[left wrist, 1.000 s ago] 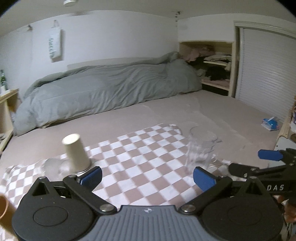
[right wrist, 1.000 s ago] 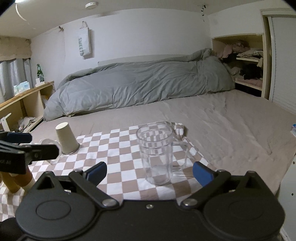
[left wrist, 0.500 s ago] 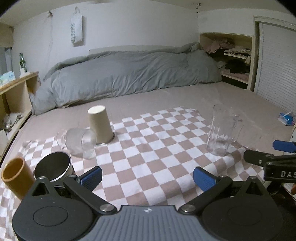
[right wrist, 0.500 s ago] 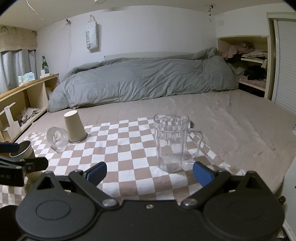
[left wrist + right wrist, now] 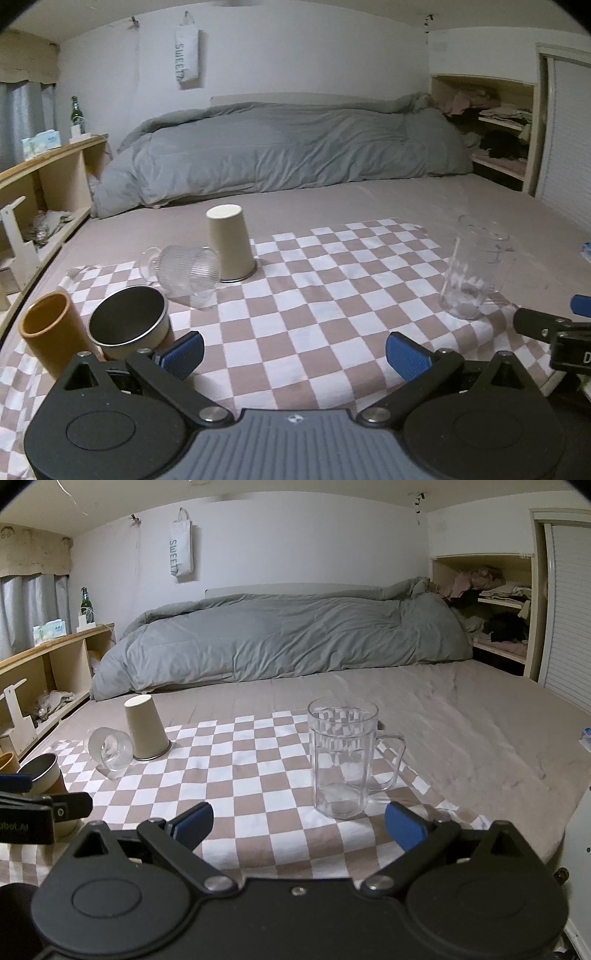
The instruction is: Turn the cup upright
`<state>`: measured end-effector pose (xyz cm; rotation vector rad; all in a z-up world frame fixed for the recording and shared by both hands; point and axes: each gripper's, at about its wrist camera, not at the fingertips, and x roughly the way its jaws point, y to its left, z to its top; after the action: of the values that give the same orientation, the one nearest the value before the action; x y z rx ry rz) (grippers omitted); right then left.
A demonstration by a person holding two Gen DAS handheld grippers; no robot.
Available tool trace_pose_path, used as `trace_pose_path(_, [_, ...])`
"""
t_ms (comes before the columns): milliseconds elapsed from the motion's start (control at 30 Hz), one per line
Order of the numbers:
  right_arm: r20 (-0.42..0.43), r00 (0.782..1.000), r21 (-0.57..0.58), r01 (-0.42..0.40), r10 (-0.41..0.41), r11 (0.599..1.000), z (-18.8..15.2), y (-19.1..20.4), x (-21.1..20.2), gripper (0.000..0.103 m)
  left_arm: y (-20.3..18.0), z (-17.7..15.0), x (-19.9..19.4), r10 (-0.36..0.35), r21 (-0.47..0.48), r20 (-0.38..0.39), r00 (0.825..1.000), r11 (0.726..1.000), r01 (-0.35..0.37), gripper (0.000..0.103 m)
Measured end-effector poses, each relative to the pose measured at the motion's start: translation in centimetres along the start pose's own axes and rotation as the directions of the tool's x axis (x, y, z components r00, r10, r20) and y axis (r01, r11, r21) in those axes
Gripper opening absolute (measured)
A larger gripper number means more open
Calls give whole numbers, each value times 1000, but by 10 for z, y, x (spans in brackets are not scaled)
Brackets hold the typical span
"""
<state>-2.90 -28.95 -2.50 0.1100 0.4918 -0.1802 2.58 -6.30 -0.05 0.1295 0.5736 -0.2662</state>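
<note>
Both claws, left (image 5: 293,350) and right (image 5: 297,821), spread apart, empty; beige paper cup (image 5: 231,242) inverted at 11 o'clock, needing flipping.

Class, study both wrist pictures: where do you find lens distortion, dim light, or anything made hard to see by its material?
Left wrist view: fisheye bends the walls and darkens the corners; the room is dim, and the clear plastic handled pitcher near the right edge looks smeared and faint. Right wrist view: same bending and dark corners, yet that pitcher is sharp, with the brown-and-white checkered cloth showing through it.
</note>
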Motion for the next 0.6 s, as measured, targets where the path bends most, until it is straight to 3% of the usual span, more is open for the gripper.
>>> trace_pose_path(600, [-3,1000,-7,8,-8,1000,-2,1,1,100,5,-3,1,24,-25,-23,999,999,-24,103])
